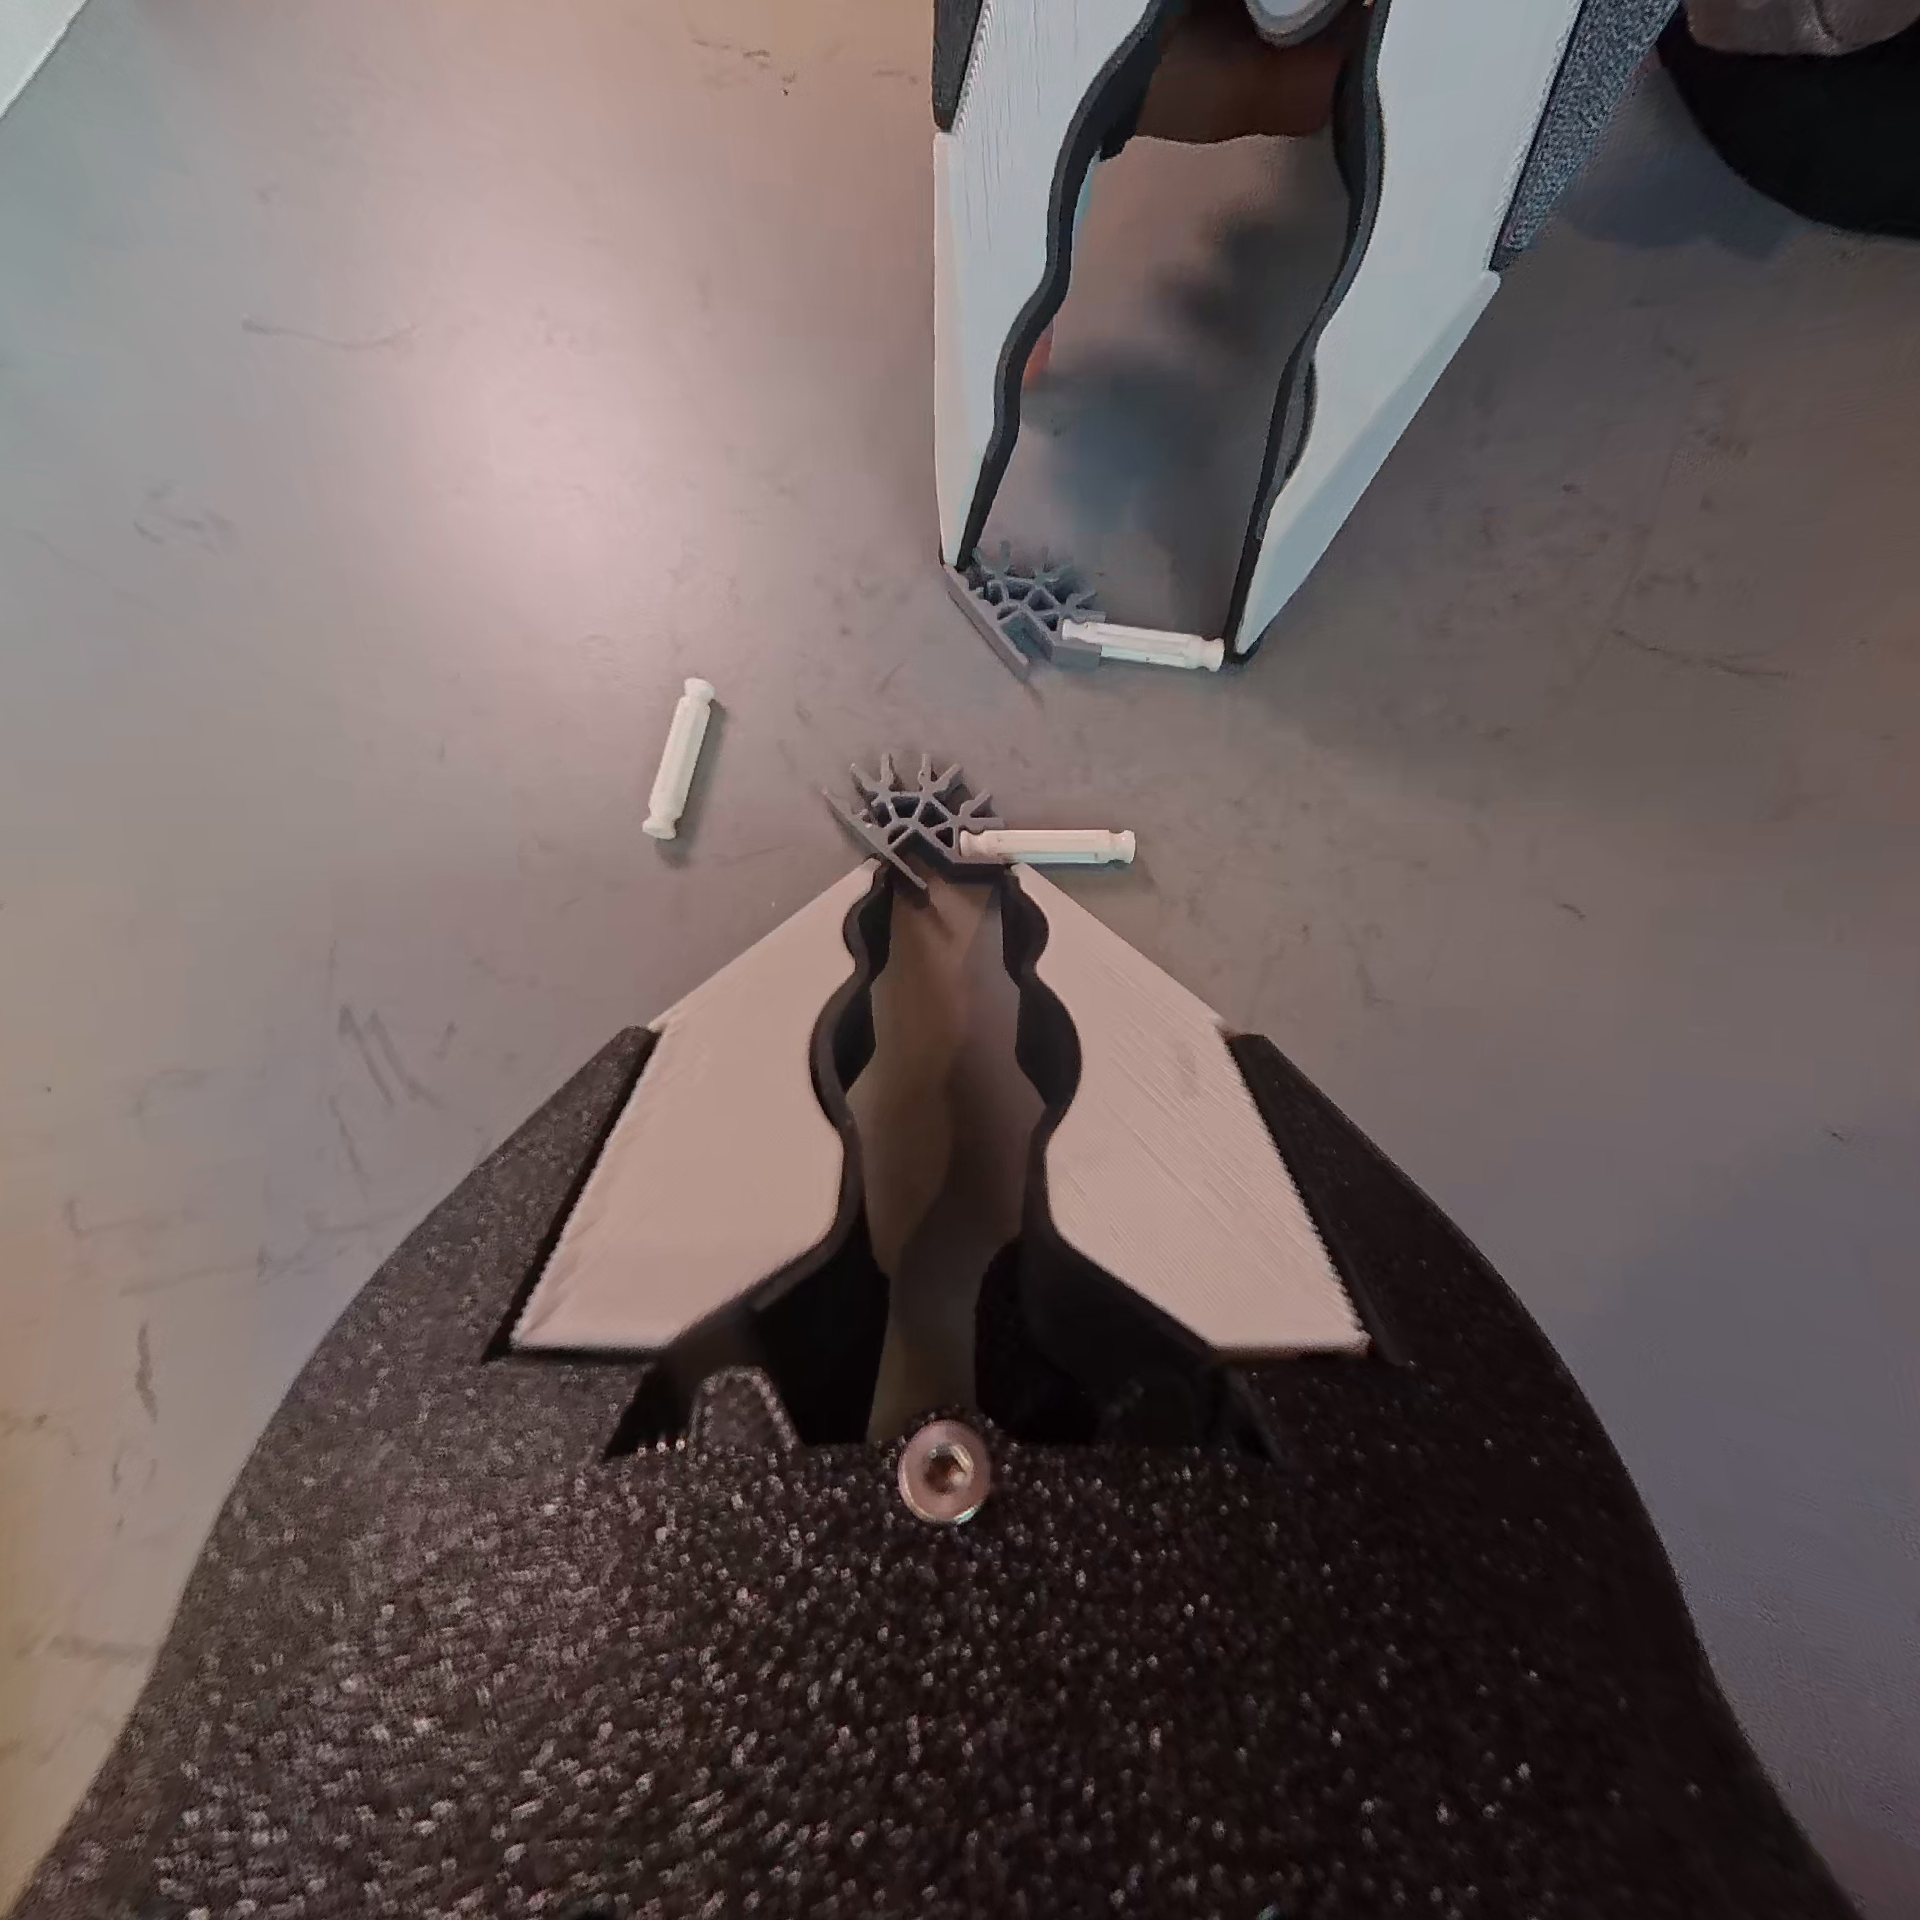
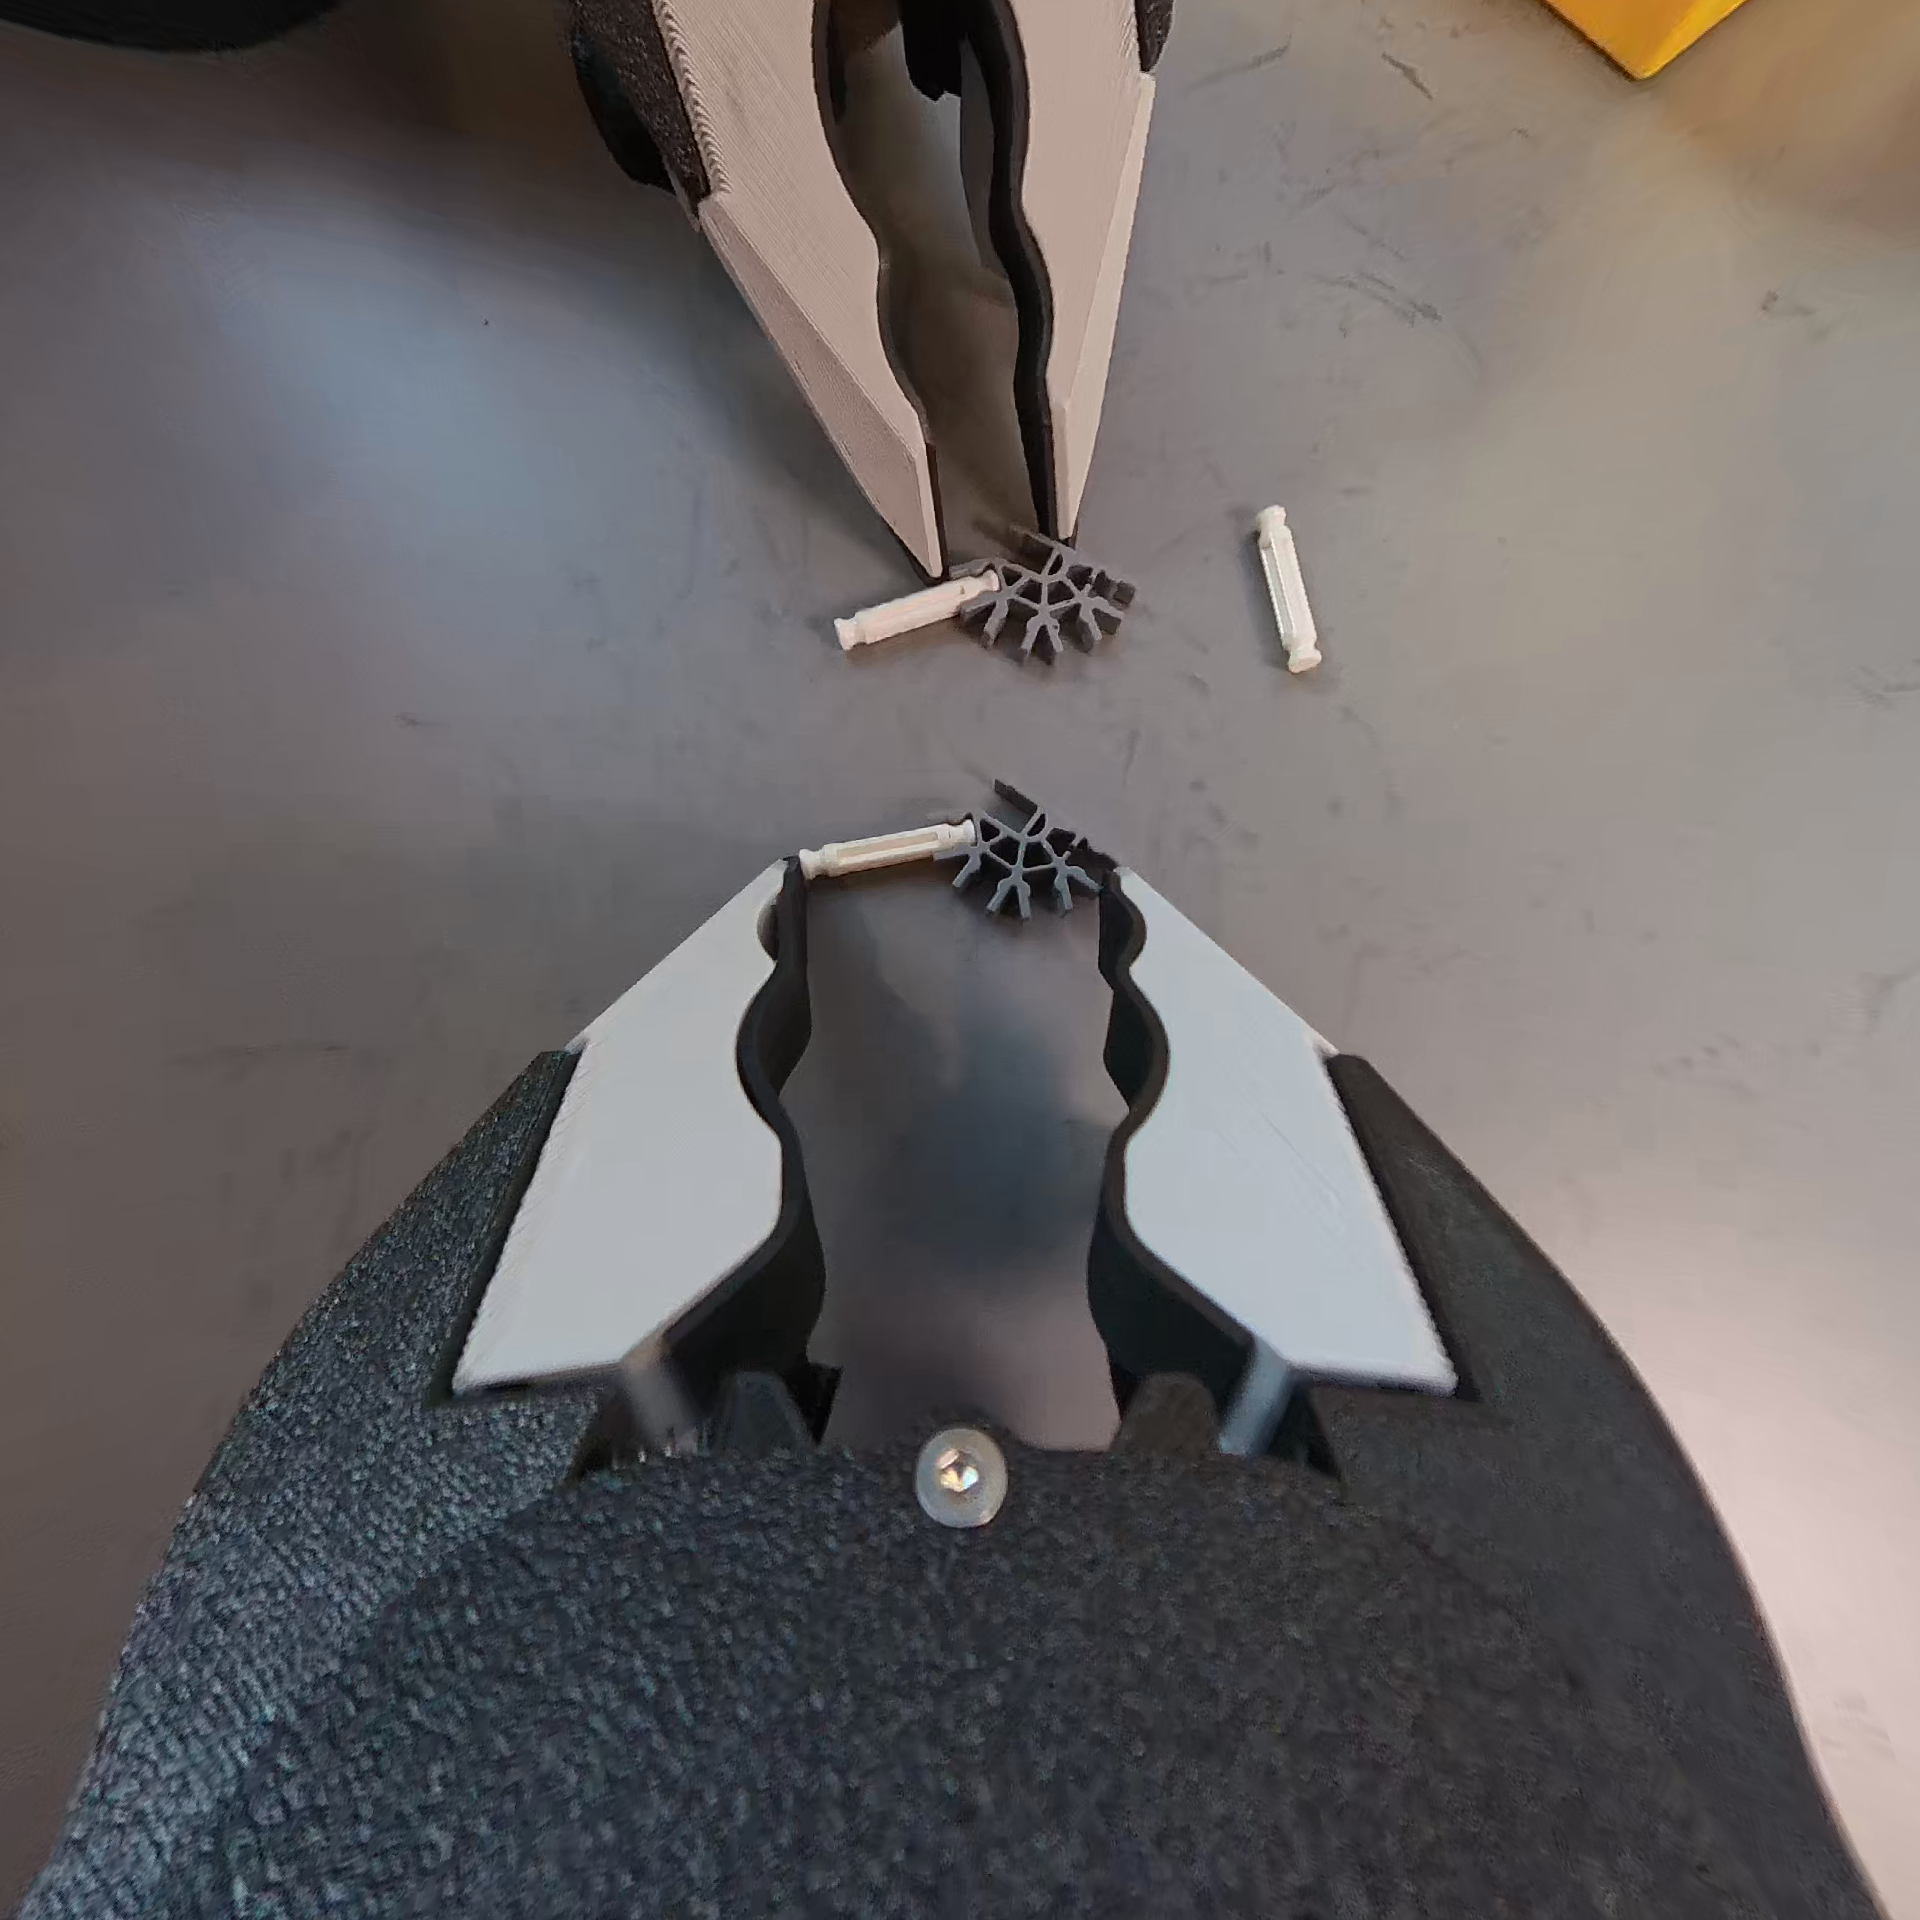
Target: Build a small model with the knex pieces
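My left gripper [image 1: 945, 878] has its jaws narrowed onto the near edge of a grey snowflake-shaped connector [image 1: 914, 821] that has a white rod [image 1: 1049, 844] plugged into its side. It lies on the grey table. My right gripper [image 2: 961, 873] is open. Its tips straddle a second grey connector [image 2: 1029, 852] with its own white rod [image 2: 883, 847]; one tip touches the rod's end. A loose white rod [image 1: 681, 756] lies apart on the table and also shows in the right wrist view [image 2: 1288, 587]. Each gripper shows in the other's view, the right [image 1: 1107, 623] and the left [image 2: 992, 551].
The grey scuffed table [image 1: 416, 468] spreads around both grippers. A yellow object [image 2: 1642, 31] sits at the far right corner of the right wrist view. A dark rounded object [image 1: 1818, 104] sits behind the right gripper. Across from one pair of fingers to the other is roughly 7 cm. The left tips stand about 20 cm off the yellow object [image 2: 1642, 31].
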Demonstrator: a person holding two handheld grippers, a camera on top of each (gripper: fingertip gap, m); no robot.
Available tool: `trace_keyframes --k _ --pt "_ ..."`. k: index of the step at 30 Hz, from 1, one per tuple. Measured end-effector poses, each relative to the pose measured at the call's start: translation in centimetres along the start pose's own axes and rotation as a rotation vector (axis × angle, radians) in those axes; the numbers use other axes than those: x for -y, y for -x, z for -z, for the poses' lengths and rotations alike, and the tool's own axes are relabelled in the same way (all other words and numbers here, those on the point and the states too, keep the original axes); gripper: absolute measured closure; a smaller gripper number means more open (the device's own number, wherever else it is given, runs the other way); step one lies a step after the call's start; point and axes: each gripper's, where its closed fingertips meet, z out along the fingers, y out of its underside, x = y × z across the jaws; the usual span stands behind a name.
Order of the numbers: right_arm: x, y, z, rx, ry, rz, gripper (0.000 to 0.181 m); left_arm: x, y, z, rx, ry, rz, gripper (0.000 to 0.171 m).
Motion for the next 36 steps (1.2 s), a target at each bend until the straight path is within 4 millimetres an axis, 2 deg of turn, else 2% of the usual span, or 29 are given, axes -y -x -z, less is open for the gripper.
trace_keyframes --k 5,8,15,24,27,29,33,36 --pt "-2.0 -2.0 1.8 -0.029 0.022 -0.046 0.127 0.8 0.2 -1.0 -0.039 0.001 -0.015 0.151" --pt "-2.2 -3.1 2.3 -0.036 -0.005 -0.065 0.127 1.5 0.3 -1.8 -0.062 0.003 -0.028 0.151" --pt "-1.9 -4.9 1.7 -0.061 -0.019 -0.048 0.127 2.4 1.2 -2.8 -0.050 0.004 -0.008 0.150" --pt "-1.6 -5.3 1.6 -0.073 -0.044 -0.048 0.121 2.6 1.9 -2.9 0.034 -0.003 0.010 0.149" --pt "-0.8 -5.7 2.4 -0.108 -0.111 -0.075 0.114 2.8 2.3 -2.2 0.074 -0.038 0.020 0.149" --pt "0.0 -6.3 3.4 -0.155 -0.177 -0.086 0.110 3.7 2.7 -1.2 0.101 -0.109 0.051 0.148" --pt "2.1 -7.8 5.8 -0.300 -0.361 -0.101 0.106 6.1 3.9 1.8 0.185 -0.314 0.057 0.140" --pt "3.7 -8.3 7.2 -0.361 -0.498 -0.118 0.114 7.3 5.2 4.4 0.262 -0.456 0.065 0.134"
